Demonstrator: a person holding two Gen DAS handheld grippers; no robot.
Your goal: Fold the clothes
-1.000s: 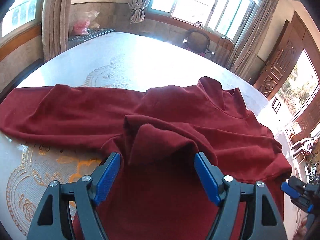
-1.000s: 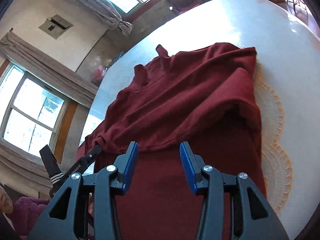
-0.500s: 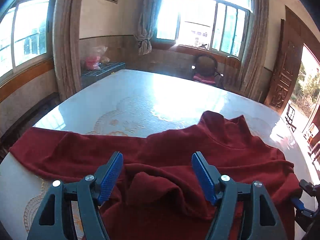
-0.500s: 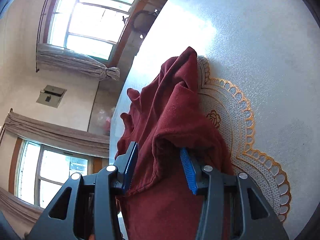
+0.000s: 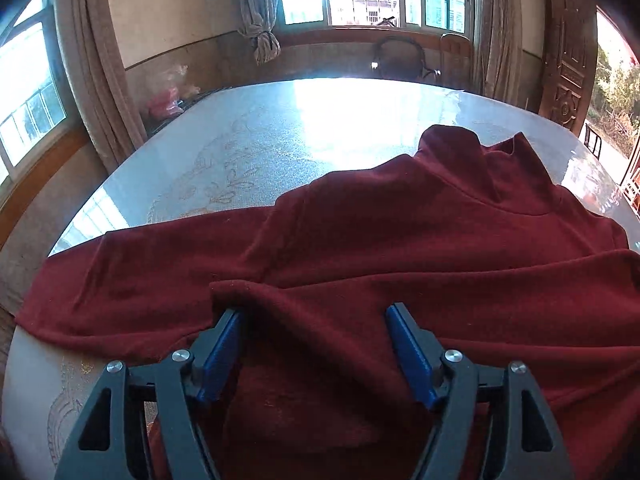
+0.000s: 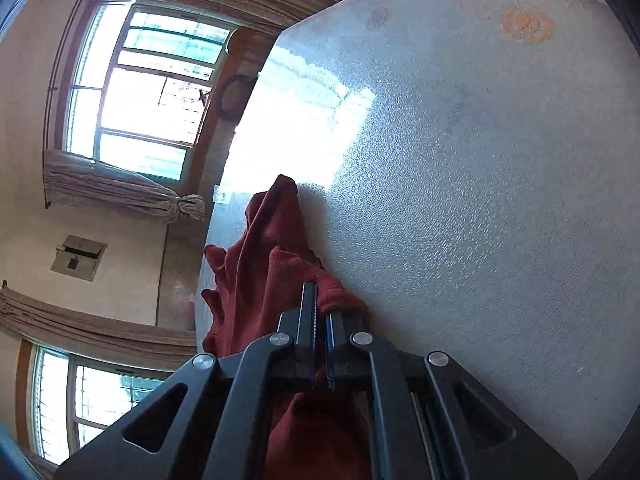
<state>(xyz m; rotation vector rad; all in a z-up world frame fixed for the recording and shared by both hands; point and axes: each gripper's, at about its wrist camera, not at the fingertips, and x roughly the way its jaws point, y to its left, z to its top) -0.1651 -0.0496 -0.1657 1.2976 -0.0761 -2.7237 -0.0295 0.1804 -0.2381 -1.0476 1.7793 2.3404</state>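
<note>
A dark red sweater [image 5: 400, 248] lies spread across the pale, patterned worktop [image 5: 280, 128], one sleeve stretched out to the left, collar toward the far edge, and the hem doubled over on itself nearest the camera. The left gripper [image 5: 314, 344] hangs low over that doubled hem with its blue fingers [image 5: 218, 354] wide apart; cloth bulges between them, but the pads do not appear to press on it. In the right wrist view, the right gripper [image 6: 319, 320] has its fingers together, clamped on a bunched edge of the sweater at the garment's side, beside bare worktop.

The risks, as they appear from here: only one side is pinned, so a pull from the right could drag the whole garment sideways and skew the fold. The right pinch looks thick, perhaps several layers, which could lift more cloth than intended. If the left fingers close on the bulge rather than the hem edge, the crease is likely to wrinkle.
</note>
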